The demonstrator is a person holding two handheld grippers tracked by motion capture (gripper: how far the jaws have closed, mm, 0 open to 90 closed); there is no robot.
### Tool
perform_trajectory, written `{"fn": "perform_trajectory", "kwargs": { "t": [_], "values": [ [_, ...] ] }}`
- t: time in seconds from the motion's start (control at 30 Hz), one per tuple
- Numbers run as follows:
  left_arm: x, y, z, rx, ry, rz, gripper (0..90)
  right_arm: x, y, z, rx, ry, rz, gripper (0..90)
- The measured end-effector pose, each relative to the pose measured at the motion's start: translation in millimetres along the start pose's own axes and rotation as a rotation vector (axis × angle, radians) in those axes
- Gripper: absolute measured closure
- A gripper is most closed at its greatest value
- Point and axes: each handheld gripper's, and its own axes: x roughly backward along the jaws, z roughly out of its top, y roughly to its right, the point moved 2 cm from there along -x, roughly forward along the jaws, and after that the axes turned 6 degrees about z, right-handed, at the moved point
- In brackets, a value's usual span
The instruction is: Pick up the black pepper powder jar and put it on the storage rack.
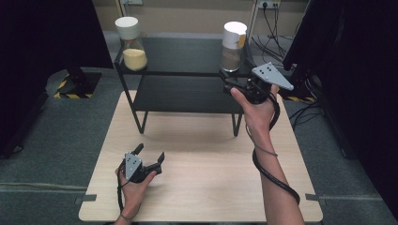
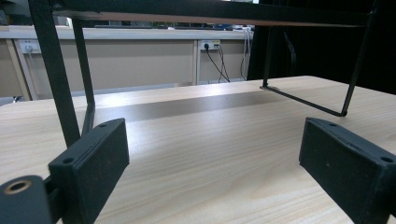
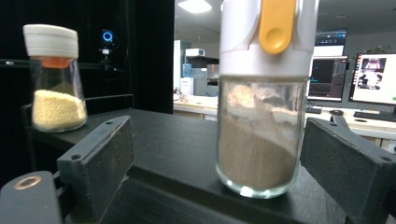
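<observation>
High view dim overall, dark at both sides; wooden table [image 1: 202, 154] evenly lit from above, soft shadow under the black shelf [image 1: 183, 56]. Left gripper view bright, a pale glare band across the far tabletop, near jaws slightly soft. Right gripper view dark at left, ceiling lamp [image 3: 195, 5] glowing far off, reflections on the brown-powder jar [image 3: 258, 135], background monitors blurred
</observation>
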Motion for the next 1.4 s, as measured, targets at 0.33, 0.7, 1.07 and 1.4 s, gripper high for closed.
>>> {"fn": "perform_trajectory", "kwargs": {
  "t": [0.33, 0.7, 1.07, 1.4],
  "values": [
    [0.0, 0.1, 0.0, 0.001, 0.0, 0.001, 7.8, 15.9, -9.4, -14.4, 0.016, 0.011, 0.027, 10.2],
    [0.0, 0.2, 0.0, -0.001, 0.0, 0.001, 7.8, 30.1, -17.3, -30.6, 0.021, 0.001, 0.049, 10.2],
    [0.0, 0.4, -0.3, 0.0, 0.002, 0.001, 7.8, 44.3, -20.6, -44.5, 0.029, -0.022, 0.056, 10.1],
    [0.1, 0.5, -0.4, 0.0, 0.002, 0.002, 7.8, 55.3, -20.5, -56.2, 0.028, -0.047, 0.057, 10.1]
  ]
}}
